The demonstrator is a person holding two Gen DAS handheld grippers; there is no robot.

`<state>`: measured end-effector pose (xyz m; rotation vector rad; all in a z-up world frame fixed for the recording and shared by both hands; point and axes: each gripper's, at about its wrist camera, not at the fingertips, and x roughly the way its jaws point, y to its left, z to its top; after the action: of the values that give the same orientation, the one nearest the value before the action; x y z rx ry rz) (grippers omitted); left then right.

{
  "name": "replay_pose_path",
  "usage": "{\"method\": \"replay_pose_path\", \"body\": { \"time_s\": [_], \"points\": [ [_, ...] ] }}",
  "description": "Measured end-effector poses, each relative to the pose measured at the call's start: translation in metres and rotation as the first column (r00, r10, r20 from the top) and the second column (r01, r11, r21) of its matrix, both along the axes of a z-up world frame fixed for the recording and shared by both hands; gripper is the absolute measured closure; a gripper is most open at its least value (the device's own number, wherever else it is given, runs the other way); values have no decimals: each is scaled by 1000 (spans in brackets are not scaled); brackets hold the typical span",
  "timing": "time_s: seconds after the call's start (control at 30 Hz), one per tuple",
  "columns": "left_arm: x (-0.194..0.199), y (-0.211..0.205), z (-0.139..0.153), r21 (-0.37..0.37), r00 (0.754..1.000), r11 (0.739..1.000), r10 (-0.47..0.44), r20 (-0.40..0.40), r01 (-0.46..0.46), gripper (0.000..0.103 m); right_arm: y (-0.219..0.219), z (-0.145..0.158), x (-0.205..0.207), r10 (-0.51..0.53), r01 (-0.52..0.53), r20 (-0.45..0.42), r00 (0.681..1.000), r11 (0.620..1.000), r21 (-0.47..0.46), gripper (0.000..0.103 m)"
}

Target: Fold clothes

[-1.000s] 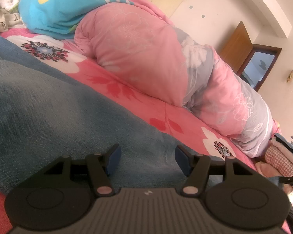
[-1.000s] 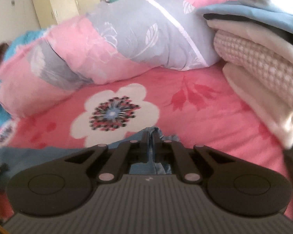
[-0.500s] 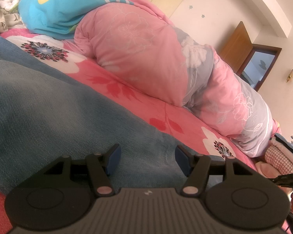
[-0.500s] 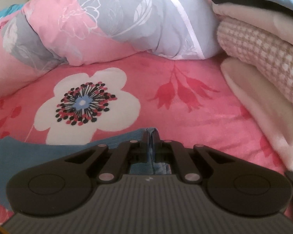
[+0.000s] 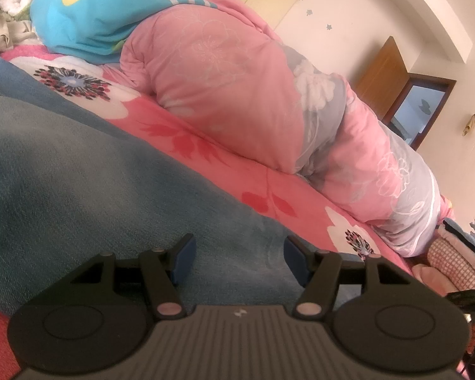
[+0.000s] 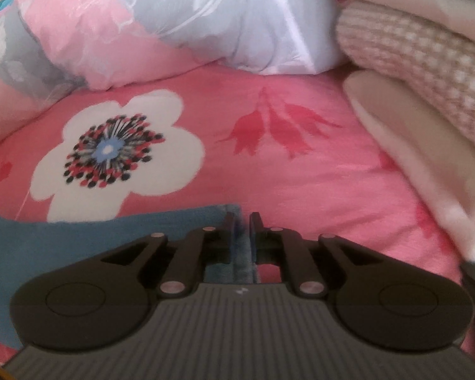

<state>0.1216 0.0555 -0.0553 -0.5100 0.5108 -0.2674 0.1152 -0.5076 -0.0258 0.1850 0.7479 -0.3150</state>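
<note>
Garment (image 6: 63, 237) corner between right tongs (image 6: 240, 221) — opening

Soft, even daylight fills both fisheye views with no harsh shadows. The right wrist view is blurred throughout; edges curve, with dark corners at twelve o'clock.

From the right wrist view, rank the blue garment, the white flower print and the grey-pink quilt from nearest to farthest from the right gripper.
1. Blue garment: lower left, its edge between the opening jaws of the right gripper.
2. White flower print: on the sheet, ahead to the left.
3. Grey-pink quilt: rolled along the back, farthest.
</note>
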Motion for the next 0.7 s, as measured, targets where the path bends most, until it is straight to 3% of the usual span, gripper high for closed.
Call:
{"method": "replay_pose_path", "body": {
  "time_s": [0.13,0.27,0.33,0.43,0.53,0.63,0.7],
  "points": [
    [0,0,0,-1,1000,1000,0,1,0,40,1,19,-26,-3,1,112,994,1000,19,95],
    [-4,4,2,-24,1000,1000,9,15,-8,39,27,25,-52,151,-161,177,973,986,49,94],
    [-12,11,8,-72,998,997,27,61,-22,34,38,14,-61,192,-200,146,970,979,37,93],
    [-25,25,22,-123,991,991,63,114,-49,29,42,-8,-63,145,-145,33,989,989,13,93],
    [-31,39,35,-93,987,987,141,74,-134,29,60,2,-73,161,-159,70,984,987,-30,92],
    [-34,53,37,-91,978,975,205,42,-201,29,103,20,-80,339,-328,134,931,940,-95,90],
    [-35,57,33,-71,973,971,230,29,-228,29,144,28,-80,506,-491,155,849,862,-122,90]
  ]
}}
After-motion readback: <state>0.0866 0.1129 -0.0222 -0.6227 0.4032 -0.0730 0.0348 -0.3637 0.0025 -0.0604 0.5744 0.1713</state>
